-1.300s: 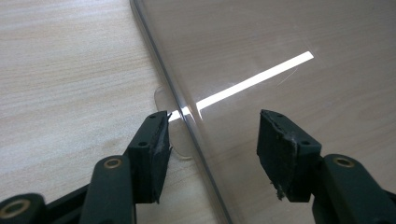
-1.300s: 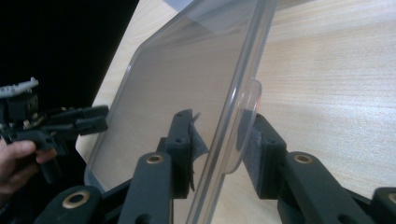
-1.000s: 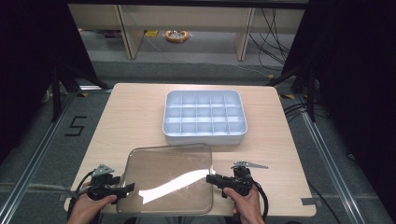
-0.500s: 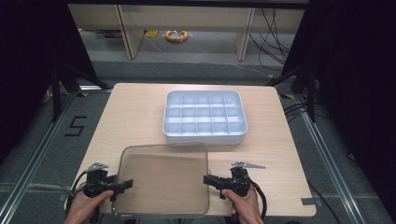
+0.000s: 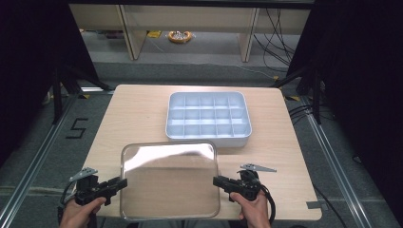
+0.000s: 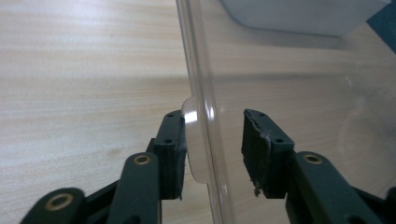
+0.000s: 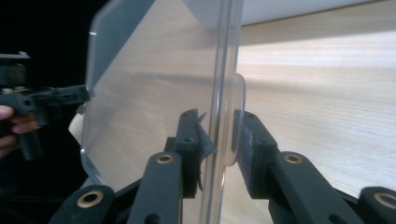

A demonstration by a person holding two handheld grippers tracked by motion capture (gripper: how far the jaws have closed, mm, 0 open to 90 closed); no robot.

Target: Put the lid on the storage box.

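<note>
Two grippers flank the clear lid (image 5: 169, 180) over the table's (image 5: 133, 114) near edge. Left gripper (image 5: 119, 184): jaws just closing, lid rim between, pads not yet tight. Right gripper (image 5: 219, 181) clamped on the lid's right tab. Step: lifting lid; next likely carry it onto the compartment tray (image 5: 208, 118), kept level.

Compartment tray (image 5: 208, 118) is set on the table (image 5: 138, 109), toward the far edge. Clear lid (image 5: 168, 178) is placed in front of it, near edge, flanked by left gripper (image 5: 119, 184) and right gripper (image 5: 219, 181).
</note>
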